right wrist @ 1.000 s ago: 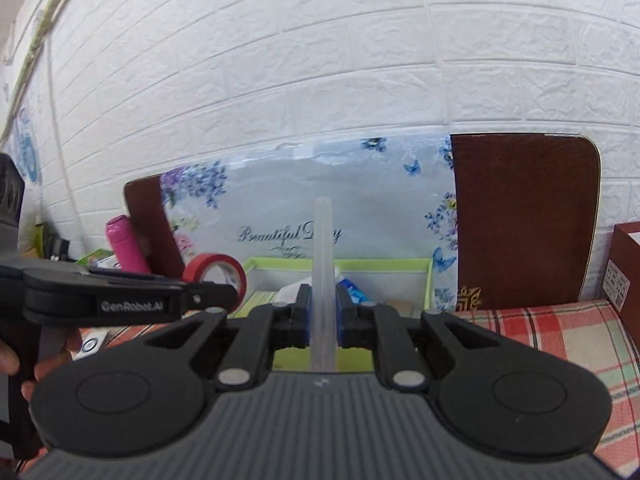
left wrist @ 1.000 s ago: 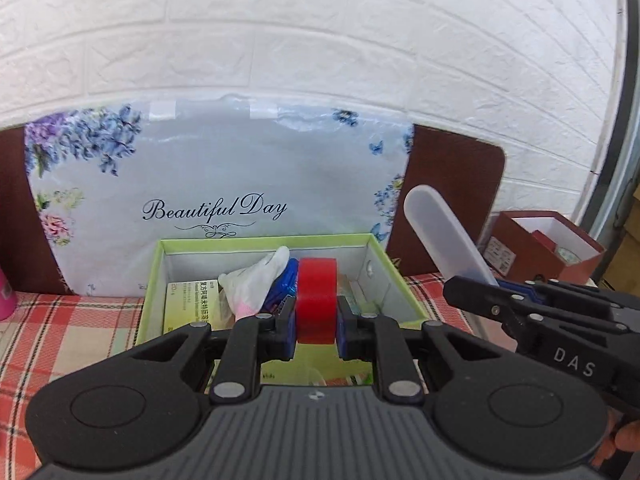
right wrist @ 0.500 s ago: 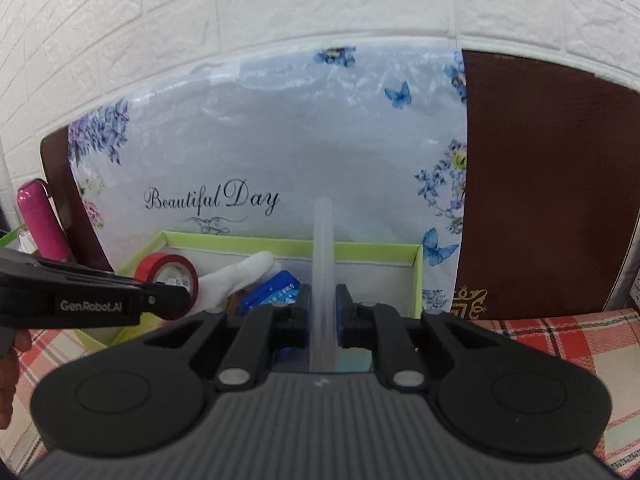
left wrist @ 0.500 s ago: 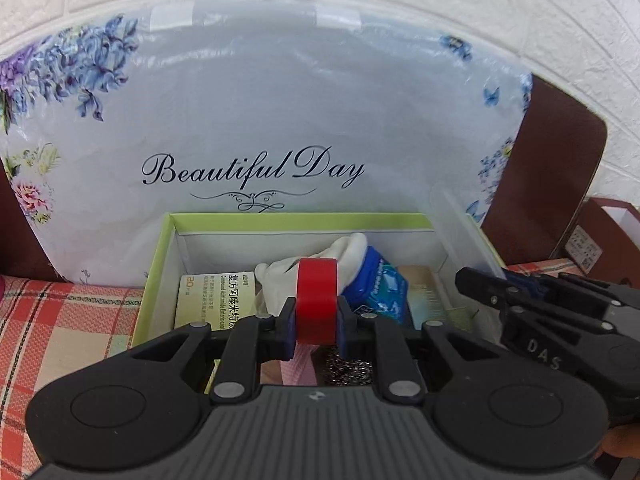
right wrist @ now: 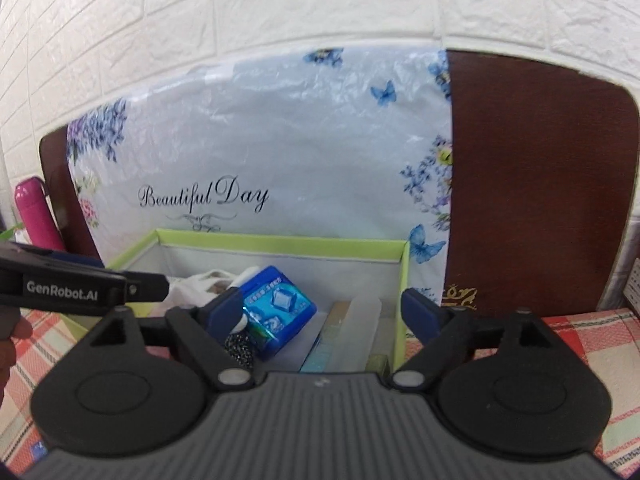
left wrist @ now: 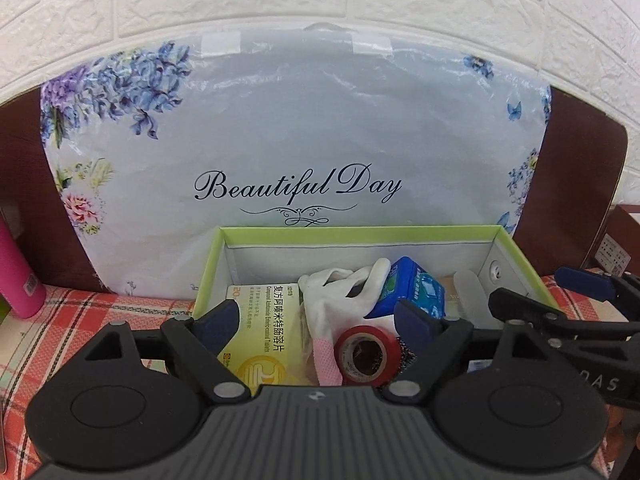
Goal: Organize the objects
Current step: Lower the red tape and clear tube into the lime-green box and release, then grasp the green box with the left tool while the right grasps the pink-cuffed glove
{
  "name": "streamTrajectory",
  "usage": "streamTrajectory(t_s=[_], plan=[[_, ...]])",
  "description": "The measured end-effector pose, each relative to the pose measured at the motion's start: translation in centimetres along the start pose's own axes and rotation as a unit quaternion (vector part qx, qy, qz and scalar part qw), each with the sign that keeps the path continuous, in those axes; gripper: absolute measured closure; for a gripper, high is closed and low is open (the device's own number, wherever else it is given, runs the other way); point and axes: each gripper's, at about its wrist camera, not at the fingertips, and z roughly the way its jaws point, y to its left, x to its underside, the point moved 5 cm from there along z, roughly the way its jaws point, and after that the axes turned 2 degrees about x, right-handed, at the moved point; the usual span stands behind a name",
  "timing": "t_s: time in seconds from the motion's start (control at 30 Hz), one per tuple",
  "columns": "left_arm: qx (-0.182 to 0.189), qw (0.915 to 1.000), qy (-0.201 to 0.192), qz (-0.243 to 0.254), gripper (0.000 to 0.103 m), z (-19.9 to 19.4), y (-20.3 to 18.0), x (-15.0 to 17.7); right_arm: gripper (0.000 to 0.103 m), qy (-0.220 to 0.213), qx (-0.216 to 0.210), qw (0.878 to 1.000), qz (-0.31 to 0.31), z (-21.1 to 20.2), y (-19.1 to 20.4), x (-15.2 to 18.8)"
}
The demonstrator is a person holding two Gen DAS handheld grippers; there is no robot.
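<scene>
Red tape, a small roll, lies on its side inside the green-rimmed box, hollow core facing the camera, resting against a white glove and just in front of a blue packet. It looks light and stiff, with a smooth outer band that could slip; the surest hold is probably across its flat sides, or with one finger through the core. A yellow medicine carton lies flat at the box's left, and a frosted plastic strip rests along the right wall; it seems thin, light and somewhat bendy, best pinched on its flat faces near the middle. A bit of metal scouring mesh shows beneath the packet. The left hand-held gripper hovers above the roll with its jaws spread wide and nothing between them. The right hand-held gripper hangs over the box's right half, jaws likewise apart and empty. Both items appear to be already put away in the box. The box stands on a worktop under a red checked cloth, backed by a floral bag printed "Beautiful Day", a brown board and a white brick wall. A pink bottle stands at far left.
</scene>
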Motion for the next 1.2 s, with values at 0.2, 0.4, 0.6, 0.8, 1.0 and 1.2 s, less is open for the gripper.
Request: streamTrajectory(t_s=[0.2, 0.4, 0.6, 0.8, 1.0, 1.2], plan=[[0.010, 0.9998, -0.014, -0.009, 0.015, -4.2, -0.7, -0.1, 0.000, -0.017, -0.013, 1.000, 0.004, -4.0, 0.4, -1.0], [0.021, 0.9995, -0.013, -0.020, 0.015, -9.0, -1.4, 2.2, 0.000, -0.023, -0.034, 0.999, 0.003, -9.2, 1.1, -0.1], [0.014, 0.9997, -0.001, -0.018, 0.015, -11.8, -2.0, 5.5, 0.000, -0.026, -0.042, 0.999, 0.008, -13.6, 1.5, 1.7], [0.020, 0.9995, 0.008, -0.024, 0.015, -13.3, -2.6, 7.9, 0.000, -0.017, -0.041, 0.999, 0.003, -16.3, 2.2, 3.7], [0.020, 0.9986, 0.028, -0.039, 0.015, -13.6, -2.5, 10.1, 0.000, -0.001, -0.050, 0.999, -0.001, -17.7, 2.8, 5.6], [0.012, 0.9977, 0.046, -0.048, 0.015, -13.5, -2.3, 11.6, 0.000, 0.012, -0.054, 0.998, 0.001, -18.4, 2.9, 7.1]])
